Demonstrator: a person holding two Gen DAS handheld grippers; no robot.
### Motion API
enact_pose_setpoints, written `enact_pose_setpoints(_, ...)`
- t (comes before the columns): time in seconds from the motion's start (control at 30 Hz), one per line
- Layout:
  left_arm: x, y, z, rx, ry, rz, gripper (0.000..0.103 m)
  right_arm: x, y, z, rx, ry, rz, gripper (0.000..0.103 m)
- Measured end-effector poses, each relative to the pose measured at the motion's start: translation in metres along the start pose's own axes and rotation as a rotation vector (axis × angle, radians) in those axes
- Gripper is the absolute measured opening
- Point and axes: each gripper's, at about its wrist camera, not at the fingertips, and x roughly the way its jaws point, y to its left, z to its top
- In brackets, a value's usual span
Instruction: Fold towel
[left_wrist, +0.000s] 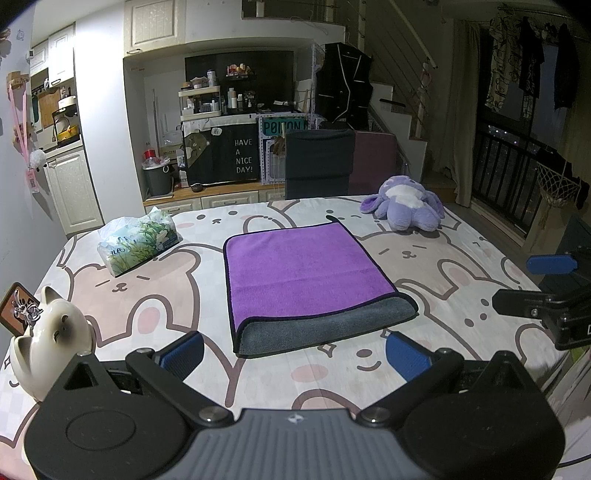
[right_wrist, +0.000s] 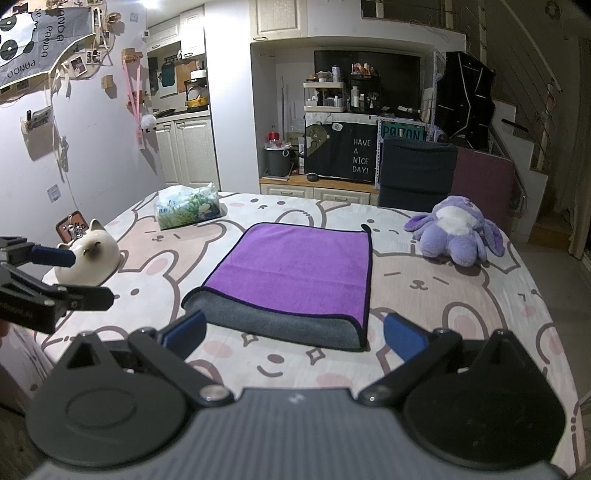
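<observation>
Table under bunny-print cloth (left_wrist: 155, 306). Green-printed soft tissue pack (left_wrist: 138, 243) far left; white ceramic cat figurine (left_wrist: 51, 332) at near-left edge; purple plush toy (left_wrist: 404, 206) far right. Dark chair (left_wrist: 317, 162) behind table.

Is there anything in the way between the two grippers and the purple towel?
No. Only bare tablecloth lies between each open gripper, left and right, and the towel. The cat figurine, tissue pack and plush toy sit off to the sides.
</observation>
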Motion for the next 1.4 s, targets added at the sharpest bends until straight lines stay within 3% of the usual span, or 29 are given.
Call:
enact_pose_setpoints(1.1,0.0,-0.009,0.001,0.009,-0.004,0.003,0.103,0.002,0.0,0.0,-0.001,0.001,0.0,0.103)
enact_pose_setpoints(1.4,0.0,-0.002,0.005,0.001,-0.016,0.043,0.103,0.001,0.0,-0.001,0.006,-0.011,-0.011,0.103)
